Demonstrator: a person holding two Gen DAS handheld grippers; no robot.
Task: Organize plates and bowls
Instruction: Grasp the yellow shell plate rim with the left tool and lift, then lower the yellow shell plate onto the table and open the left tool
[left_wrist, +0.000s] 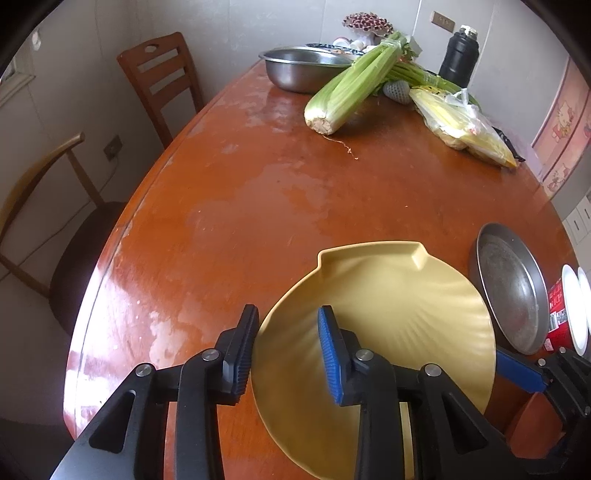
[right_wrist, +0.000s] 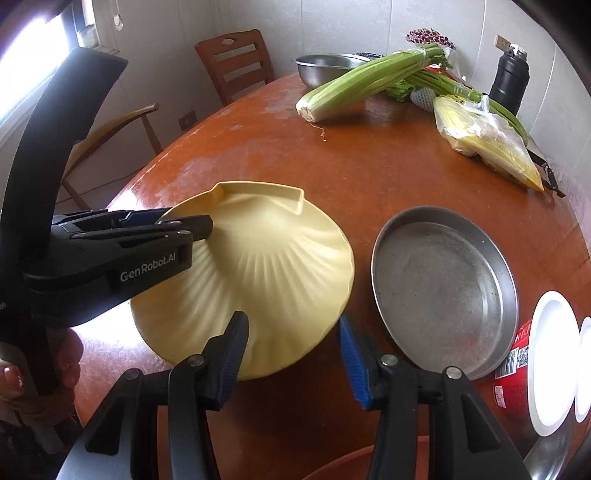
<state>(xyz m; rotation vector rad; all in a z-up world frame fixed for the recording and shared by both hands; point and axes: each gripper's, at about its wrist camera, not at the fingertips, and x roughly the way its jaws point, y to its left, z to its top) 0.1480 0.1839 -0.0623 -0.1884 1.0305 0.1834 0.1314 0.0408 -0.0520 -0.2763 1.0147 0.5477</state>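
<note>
Judging from how things lie, the sorting has barely begun: nothing is stacked yet, and the dishes sit apart from one another on the worktop (right_wrist: 369, 166). Closest to the person is a yellow shell-shaped plate (right_wrist: 273, 269), lying near the front edge with its squared tab pointing away. The left gripper (left_wrist: 288, 347) has its fingers spread, one outside the plate's left rim and the blue-padded one over the plate's inside, so the rim sits between them, but I cannot see them pinched on it. From the right wrist view that same gripper comes in low from the side over the plate's left edge. The right gripper (right_wrist: 291, 358) is also spread wide, holding nothing, straddling the plate's near right rim. Just beside the plate, to the right and not touching, is a shallow metal pan (right_wrist: 443, 291). Beyond that, at the far right edge, two white plates (right_wrist: 550, 358) stand tilted against a red carton (right_wrist: 513, 373). All of these look left to gather. Well away at the far end are a steel bowl (left_wrist: 306, 66), a celery bunch (left_wrist: 354, 85), a plastic bag of yellow food (left_wrist: 461, 125) and a black flask (left_wrist: 460, 55); none blocks the near dishes, though the pan crowds the plate's right side.
</note>
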